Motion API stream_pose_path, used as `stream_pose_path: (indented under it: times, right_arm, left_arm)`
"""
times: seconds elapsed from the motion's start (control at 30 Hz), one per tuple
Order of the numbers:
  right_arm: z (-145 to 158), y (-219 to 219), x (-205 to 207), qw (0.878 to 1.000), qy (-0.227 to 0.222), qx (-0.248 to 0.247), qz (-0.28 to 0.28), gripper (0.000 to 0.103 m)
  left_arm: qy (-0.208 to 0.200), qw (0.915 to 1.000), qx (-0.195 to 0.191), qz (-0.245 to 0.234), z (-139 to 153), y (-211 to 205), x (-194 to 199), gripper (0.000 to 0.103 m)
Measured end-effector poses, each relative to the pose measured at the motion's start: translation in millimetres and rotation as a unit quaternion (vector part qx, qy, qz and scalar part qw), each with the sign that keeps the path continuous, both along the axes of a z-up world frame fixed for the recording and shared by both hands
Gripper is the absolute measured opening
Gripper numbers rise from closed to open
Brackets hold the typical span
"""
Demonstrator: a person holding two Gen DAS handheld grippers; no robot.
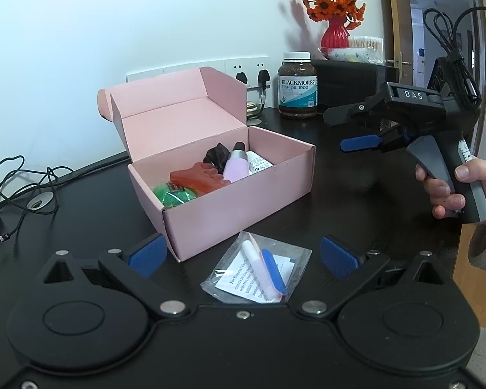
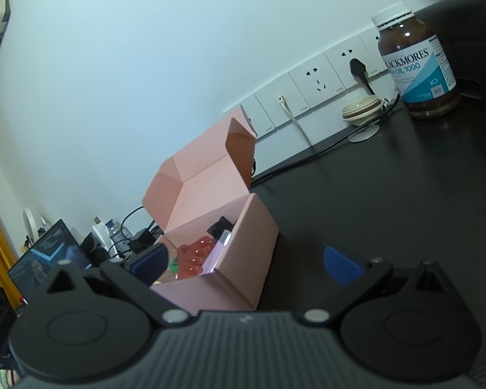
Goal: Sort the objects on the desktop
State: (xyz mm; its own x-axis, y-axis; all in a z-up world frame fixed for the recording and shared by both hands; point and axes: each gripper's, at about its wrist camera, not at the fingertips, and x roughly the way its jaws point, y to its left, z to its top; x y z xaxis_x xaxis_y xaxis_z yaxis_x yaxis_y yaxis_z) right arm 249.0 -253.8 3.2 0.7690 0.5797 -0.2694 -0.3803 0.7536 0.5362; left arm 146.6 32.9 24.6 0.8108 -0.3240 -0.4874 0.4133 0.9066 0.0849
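The left gripper point(image 1: 241, 256) is spread wide and holds nothing; a clear plastic bag with a small tube and blue file point(image 1: 257, 269) lies between its blue pads. At 11 o'clock stands the open pink cardboard box point(image 1: 230, 191). The right gripper point(image 2: 246, 264) is also spread, empty, near the box.

Open pink box point(image 1: 236, 191) holding items, clear packet point(image 1: 256, 267) just beside

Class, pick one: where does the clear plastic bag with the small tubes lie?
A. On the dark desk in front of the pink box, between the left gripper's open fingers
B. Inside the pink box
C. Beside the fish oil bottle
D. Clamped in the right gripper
A: the clear plastic bag lies flat on the dark desk, outside the pink box, with the left gripper open around it.
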Motion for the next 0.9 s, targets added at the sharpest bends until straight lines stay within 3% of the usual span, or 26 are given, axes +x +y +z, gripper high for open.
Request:
stream_pose_path:
  times: [0.9]
  right_arm:
    - [0.8,-1.7,-0.3,1.000,0.002,0.001,-0.003,0.102]
  left_arm:
    - [0.002,1.0000,0.007,0.000,-3.5,-3.9,-0.7,0.103]
